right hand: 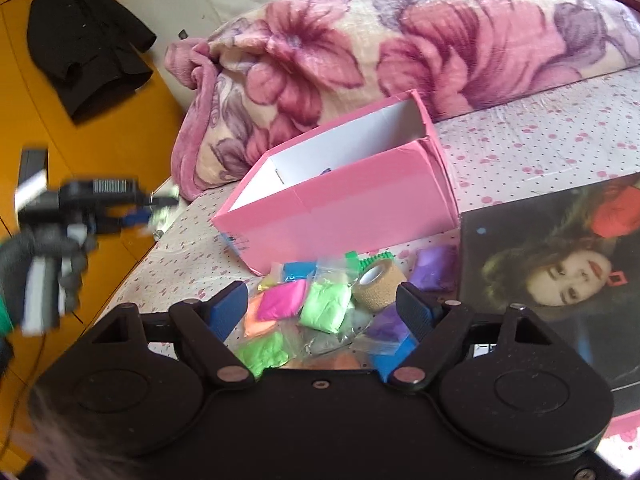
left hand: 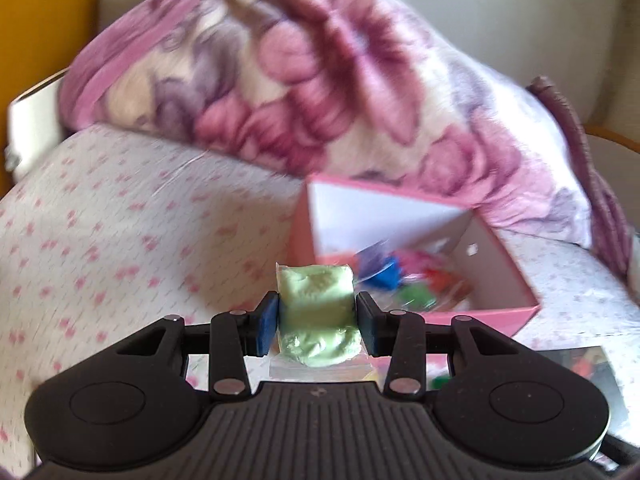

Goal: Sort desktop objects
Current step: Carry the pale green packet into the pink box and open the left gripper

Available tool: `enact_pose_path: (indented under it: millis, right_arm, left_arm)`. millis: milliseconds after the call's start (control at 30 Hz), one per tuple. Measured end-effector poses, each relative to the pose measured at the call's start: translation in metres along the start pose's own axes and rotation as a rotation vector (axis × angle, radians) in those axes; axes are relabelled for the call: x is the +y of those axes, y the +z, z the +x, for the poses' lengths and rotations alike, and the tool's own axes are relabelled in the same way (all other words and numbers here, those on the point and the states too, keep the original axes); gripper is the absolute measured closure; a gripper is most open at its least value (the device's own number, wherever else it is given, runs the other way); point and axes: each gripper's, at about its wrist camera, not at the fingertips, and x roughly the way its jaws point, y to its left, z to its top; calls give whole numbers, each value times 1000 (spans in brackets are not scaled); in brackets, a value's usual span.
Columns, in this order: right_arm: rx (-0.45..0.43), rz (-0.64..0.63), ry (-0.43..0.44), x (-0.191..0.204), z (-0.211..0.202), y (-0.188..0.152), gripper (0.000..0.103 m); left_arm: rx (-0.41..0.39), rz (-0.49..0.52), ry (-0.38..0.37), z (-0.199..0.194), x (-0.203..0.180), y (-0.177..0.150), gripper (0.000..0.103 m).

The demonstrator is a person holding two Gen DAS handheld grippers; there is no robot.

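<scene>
My left gripper is shut on a pale green clay bag, held above the bedsheet just left of the open pink box. Several coloured bags lie inside that box. In the right wrist view my right gripper stands open over a pile of coloured clay bags and a tan tape roll in front of the pink box. Far left in that view, blurred, is the left gripper with the pale green bag.
A floral pink blanket is heaped behind the box. A glossy printed picture lies right of the pile. The dotted bedsheet ends at an edge on the left, with orange floor and a black garment beyond.
</scene>
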Motion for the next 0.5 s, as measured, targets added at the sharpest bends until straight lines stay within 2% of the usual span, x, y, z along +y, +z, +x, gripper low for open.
enact_pose_path:
  millis: [133,333,500]
  right_arm:
    - [6,22,39,-5,4,-4,21]
    - [-6,109,65,-19,7,-4,21]
    - [-19,126,80,-21,7,-4,21]
  left_arm:
    - [11,105,-5,15,-31,28,63]
    - [78,183,6,62,-62,55,63]
    - [124,188,22,96,-69,68,63]
